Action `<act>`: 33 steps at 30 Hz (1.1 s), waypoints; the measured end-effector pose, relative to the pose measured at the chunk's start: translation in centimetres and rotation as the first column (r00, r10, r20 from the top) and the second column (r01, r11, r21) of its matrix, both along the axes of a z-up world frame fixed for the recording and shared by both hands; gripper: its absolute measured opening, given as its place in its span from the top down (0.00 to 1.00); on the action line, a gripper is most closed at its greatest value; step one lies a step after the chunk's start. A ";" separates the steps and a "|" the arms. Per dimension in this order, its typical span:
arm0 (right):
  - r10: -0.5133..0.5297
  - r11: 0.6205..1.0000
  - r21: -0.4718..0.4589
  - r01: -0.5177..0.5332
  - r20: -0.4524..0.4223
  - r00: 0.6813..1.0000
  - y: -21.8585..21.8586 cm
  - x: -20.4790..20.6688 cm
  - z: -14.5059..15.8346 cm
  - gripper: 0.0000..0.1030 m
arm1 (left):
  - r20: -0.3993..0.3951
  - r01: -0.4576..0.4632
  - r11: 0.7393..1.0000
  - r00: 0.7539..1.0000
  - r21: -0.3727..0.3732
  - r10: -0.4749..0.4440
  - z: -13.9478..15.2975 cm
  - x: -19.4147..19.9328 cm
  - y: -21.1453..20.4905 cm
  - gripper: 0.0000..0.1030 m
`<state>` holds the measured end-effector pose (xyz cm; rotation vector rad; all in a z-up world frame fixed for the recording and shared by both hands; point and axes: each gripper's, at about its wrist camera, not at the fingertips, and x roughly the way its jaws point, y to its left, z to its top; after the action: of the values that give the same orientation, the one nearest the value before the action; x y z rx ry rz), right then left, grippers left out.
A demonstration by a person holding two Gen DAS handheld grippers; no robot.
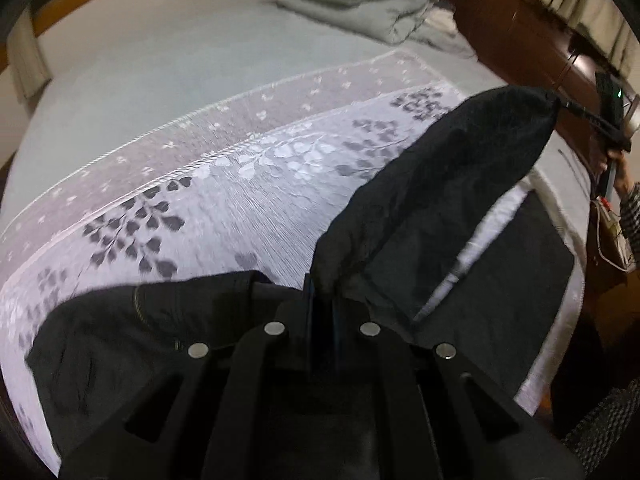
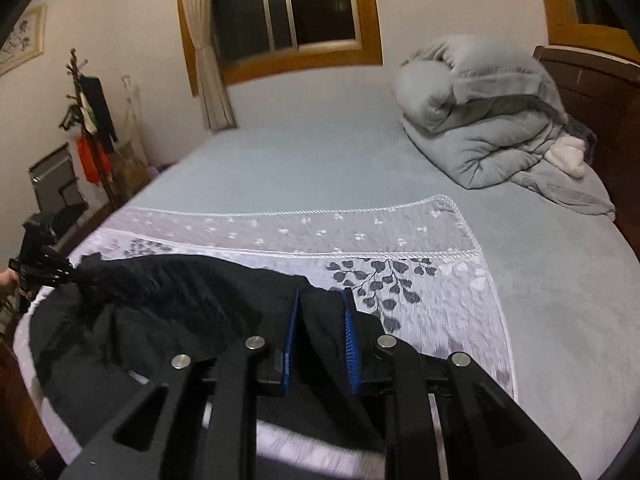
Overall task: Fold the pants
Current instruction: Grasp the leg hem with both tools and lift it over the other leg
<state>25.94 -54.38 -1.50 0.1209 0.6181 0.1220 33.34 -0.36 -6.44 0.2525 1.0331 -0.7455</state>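
Black pants (image 1: 440, 184) hang lifted between my two grippers above a white blanket with a leaf pattern (image 1: 240, 200) spread on the bed. My left gripper (image 1: 320, 300) is shut on one bunched end of the fabric close to the camera. At the upper right, my right gripper (image 1: 560, 104) pinches the other end, and the cloth stretches between them. In the right wrist view the pants (image 2: 180, 292) pass between the blue pads of my right gripper (image 2: 322, 300), which press on the cloth. The left gripper (image 2: 78, 274) grips the far tip. More of the pants lies on the blanket below.
A rolled grey duvet (image 2: 488, 120) lies at the head of the bed by the dark wooden headboard (image 2: 592, 88). The pale blue sheet (image 2: 320, 152) stretches beyond the blanket. A coat rack (image 2: 88, 120) and a curtained window (image 2: 288, 12) stand by the far wall.
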 end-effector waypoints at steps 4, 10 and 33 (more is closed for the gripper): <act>-0.026 0.999 0.037 0.025 0.017 1.000 0.1 -5.0 0.5 0.81 | 0.054 -0.029 0.999 0.998 -0.037 0.031 2.5 -5.6 1.3 0.95; -0.063 0.996 0.064 0.065 -0.030 0.998 0.2 -10.9 -1.4 0.81 | 0.092 -0.087 0.992 0.991 -0.092 0.096 3.6 -13.8 2.1 0.94; -0.126 0.991 0.002 0.136 -0.357 0.925 4.0 -20.5 -14.0 0.75 | -0.007 -0.379 0.923 0.925 -0.067 0.379 -7.3 -27.0 4.7 0.78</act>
<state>5.47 -50.39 -15.53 0.2128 0.9696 -0.0236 6.30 4.30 -13.77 -0.0071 1.0099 -0.4253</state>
